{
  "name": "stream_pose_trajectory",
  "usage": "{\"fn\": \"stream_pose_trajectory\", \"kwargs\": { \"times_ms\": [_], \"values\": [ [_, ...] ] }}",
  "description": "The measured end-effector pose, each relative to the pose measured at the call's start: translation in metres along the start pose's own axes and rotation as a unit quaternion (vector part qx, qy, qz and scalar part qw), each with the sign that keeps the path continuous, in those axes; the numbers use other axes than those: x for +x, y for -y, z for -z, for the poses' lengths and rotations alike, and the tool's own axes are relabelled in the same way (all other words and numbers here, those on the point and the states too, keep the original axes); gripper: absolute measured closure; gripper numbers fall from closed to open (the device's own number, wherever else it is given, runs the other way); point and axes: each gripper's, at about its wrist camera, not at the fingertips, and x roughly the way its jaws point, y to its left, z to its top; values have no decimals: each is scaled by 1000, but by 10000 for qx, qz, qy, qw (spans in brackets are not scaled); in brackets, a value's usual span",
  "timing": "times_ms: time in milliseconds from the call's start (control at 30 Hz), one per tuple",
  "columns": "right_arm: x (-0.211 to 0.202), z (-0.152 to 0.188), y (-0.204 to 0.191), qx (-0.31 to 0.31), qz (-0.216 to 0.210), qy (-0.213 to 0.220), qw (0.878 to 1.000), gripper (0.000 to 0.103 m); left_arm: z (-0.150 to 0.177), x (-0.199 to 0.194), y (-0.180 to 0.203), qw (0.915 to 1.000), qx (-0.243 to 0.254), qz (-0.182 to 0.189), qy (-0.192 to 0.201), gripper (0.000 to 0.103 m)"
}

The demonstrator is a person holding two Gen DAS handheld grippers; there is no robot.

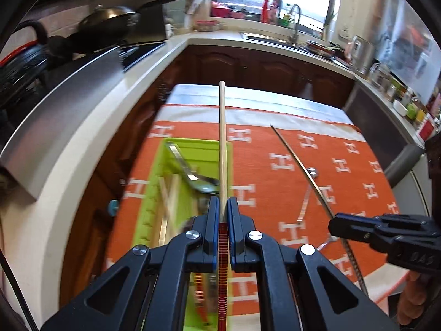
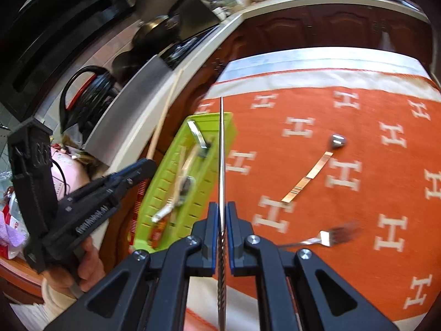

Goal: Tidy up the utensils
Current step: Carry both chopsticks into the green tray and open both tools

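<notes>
My left gripper (image 1: 222,207) is shut on a wooden chopstick (image 1: 222,143) with a red-striped end, held up over the green utensil tray (image 1: 154,193). The right gripper (image 2: 222,212) is shut on a thin metal chopstick (image 2: 222,151), also lifted above the orange cloth beside the tray (image 2: 220,135). Each gripper shows in the other's view: the right gripper (image 1: 335,224) with the metal chopstick (image 1: 300,162), the left gripper (image 2: 146,165) with the wooden chopstick (image 2: 165,110). Several utensils lie in the tray, among them a spoon (image 1: 193,173). On the cloth lie a metal ladle-like spoon (image 2: 311,173) and a fork (image 2: 328,237).
An orange cloth with white H marks (image 2: 358,220) covers the table. A pale countertop (image 1: 82,149) runs along the left with a stove, a wok (image 1: 110,18) and a black cable reel (image 2: 93,99). Brown cabinets (image 1: 261,66) and a sink (image 1: 275,38) stand behind. A hand (image 2: 88,262) holds the left gripper.
</notes>
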Motion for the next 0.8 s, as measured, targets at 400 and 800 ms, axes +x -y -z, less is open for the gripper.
{"fn": "stream_pose_trajectory", "kwargs": {
  "times_ms": [400, 800],
  "values": [
    [85, -32, -40, 727, 40, -471, 9962, 97, 13, 32, -51, 9994, -213, -17, -284, 99],
    [117, -11, -44, 845, 219, -910, 9920, 93, 28, 42, -68, 9972, -446, -190, -562, 76]
  ]
}}
